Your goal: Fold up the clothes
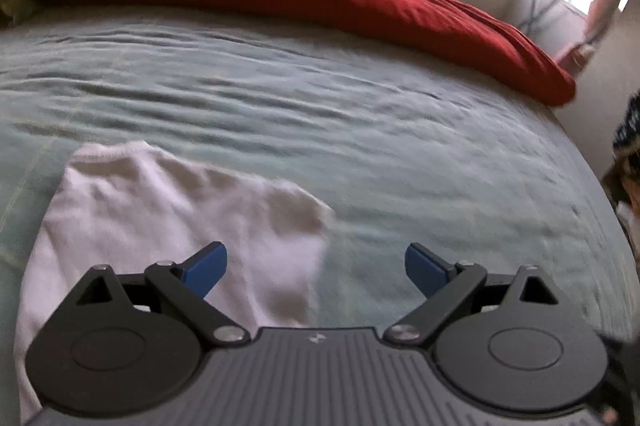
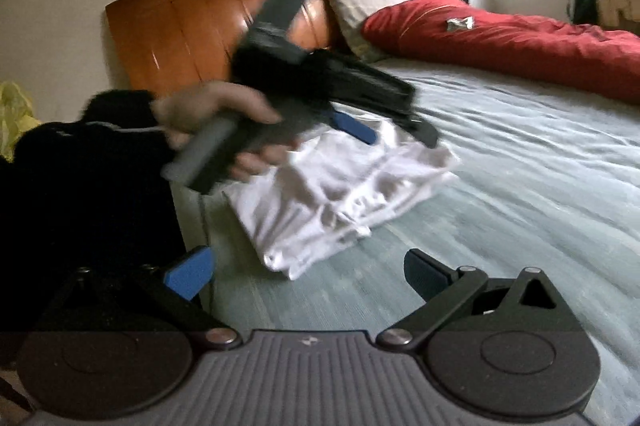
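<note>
Landmark: white garment (image 2: 340, 185), folded into a rough bundle on the grey-green bedspread (image 2: 520, 185).
Garment position: near the bed edge on the person's side, well apart from the red duvet (image 2: 500, 37) and from the wooden headboard (image 2: 240, 13).
Garment long axis: in the right wrist view it runs from the lower left, near the bed edge, up and to the right, toward the duvet.
Left gripper (image 1: 316, 266): jaws spread wide, nothing between them; it hangs directly above the garment (image 1: 160, 226), left pad over cloth, right pad over bare bedspread. Contact with cloth: cannot tell, frame is blurred.
Left hand (image 2: 216, 121): grips the handle on the headboard side of the garment, dark sleeve behind it.
Right gripper (image 2: 308, 272): jaws spread wide, empty; sits just short of the garment's near corner, over bare bedspread.
Nearer arm: left, by judgement, since it is already over the garment.
Key relation: garment lies ahead and slightly left of the right gripper, below the left.
Next move, judged: either gripper must close on an edge to fold further or shift the bundle.
</note>
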Available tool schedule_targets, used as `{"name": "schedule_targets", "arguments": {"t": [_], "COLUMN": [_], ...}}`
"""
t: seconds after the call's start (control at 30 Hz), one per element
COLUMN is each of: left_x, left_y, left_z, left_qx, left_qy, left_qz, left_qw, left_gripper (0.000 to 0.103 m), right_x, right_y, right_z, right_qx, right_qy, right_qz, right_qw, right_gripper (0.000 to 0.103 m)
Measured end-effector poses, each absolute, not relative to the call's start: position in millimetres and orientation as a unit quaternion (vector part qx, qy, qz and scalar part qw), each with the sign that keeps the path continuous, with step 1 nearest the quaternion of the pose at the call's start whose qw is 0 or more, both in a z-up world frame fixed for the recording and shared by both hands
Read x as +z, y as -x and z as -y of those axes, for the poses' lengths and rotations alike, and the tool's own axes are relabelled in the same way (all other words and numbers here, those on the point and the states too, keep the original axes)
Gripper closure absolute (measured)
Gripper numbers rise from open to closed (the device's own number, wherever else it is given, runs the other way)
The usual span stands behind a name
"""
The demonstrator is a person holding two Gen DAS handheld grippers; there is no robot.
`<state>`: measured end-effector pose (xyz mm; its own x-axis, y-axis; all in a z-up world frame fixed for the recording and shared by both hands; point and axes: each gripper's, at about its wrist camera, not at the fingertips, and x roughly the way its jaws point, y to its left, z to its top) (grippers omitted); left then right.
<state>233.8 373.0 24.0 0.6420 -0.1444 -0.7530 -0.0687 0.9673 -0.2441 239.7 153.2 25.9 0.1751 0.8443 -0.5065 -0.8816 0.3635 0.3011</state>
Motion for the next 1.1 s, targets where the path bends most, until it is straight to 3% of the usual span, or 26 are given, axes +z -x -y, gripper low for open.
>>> {"name": "schedule_targets", "arguments": {"t": [0.17,0.27,0.5,0.8,0.97,1.1], "left_x": [7,-16,9,-13,13,2], "left_y": [-200,-190,-148,-127,-112,-111], "left_z": [-345,-350,-347,-327,-360,-409], "left_qx": [0.004,0.006,0.013,0.04,0.108,0.169], "left_qy": [0.116,0.179,0.209,0.187,0.152,0.191], "left_qz": [-0.434,-0.439,-0.387,-0.401,-0.346,-0.346], "left_qw": [0.894,0.881,0.898,0.896,0.92,0.903], "left_gripper": [0.007,0.008,0.007,0.007,0.007,0.007], "right_x": [28,33,47,45,46,42], "right_y": [-227,-220,-206,-198,-197,-198], "right_z": [-123,-112,-81,-66,-57,-57], "right_qx": [0.544,0.537,0.519,0.505,0.492,0.487], "right_qy": [0.005,-0.001,0.002,-0.011,-0.006,-0.007], "right_qz": [-0.322,-0.324,-0.297,-0.314,-0.31,-0.317], "right_qw": [0.775,0.779,0.802,0.804,0.813,0.814], "right_gripper": [0.0,0.0,0.0,0.0,0.0,0.0]}}
